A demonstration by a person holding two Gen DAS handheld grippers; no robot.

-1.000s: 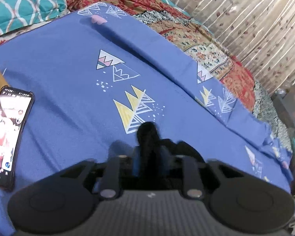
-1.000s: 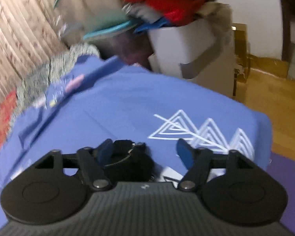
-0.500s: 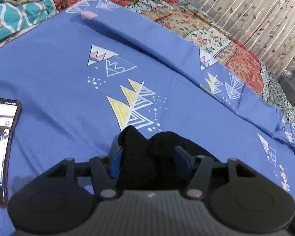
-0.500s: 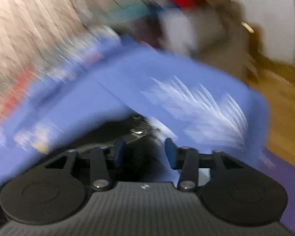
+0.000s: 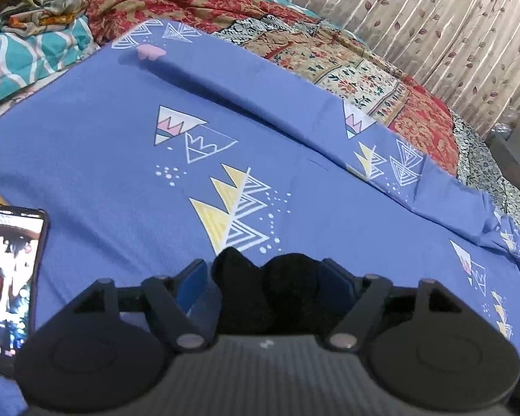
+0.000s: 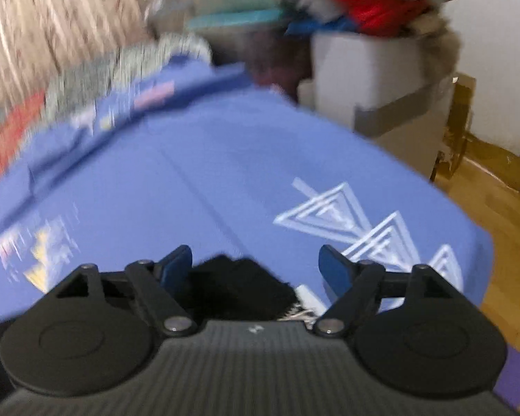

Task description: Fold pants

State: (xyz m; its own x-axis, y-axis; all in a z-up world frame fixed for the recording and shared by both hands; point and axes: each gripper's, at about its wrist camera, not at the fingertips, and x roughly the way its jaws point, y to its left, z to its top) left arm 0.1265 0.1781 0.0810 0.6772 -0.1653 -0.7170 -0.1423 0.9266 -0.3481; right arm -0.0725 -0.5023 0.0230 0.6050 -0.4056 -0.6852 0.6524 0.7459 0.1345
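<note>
Opening over the blue bedsheet (image 5: 104, 159), the left hand-held gripper (image 5: 264, 275) has a bunch of black pants (image 5: 270, 287) between its spread fingers, a phone (image 5: 8, 277) lying left; the right hand-held gripper (image 6: 256, 268), also opening, straddles black pants cloth (image 6: 235, 287) without pressing it

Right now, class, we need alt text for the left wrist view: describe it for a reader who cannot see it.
The left gripper is opening around a bunch of black pants fabric on a blue sheet printed with triangles. A phone with a lit screen lies at left; patterned quilts and a curtain lie beyond.
</note>
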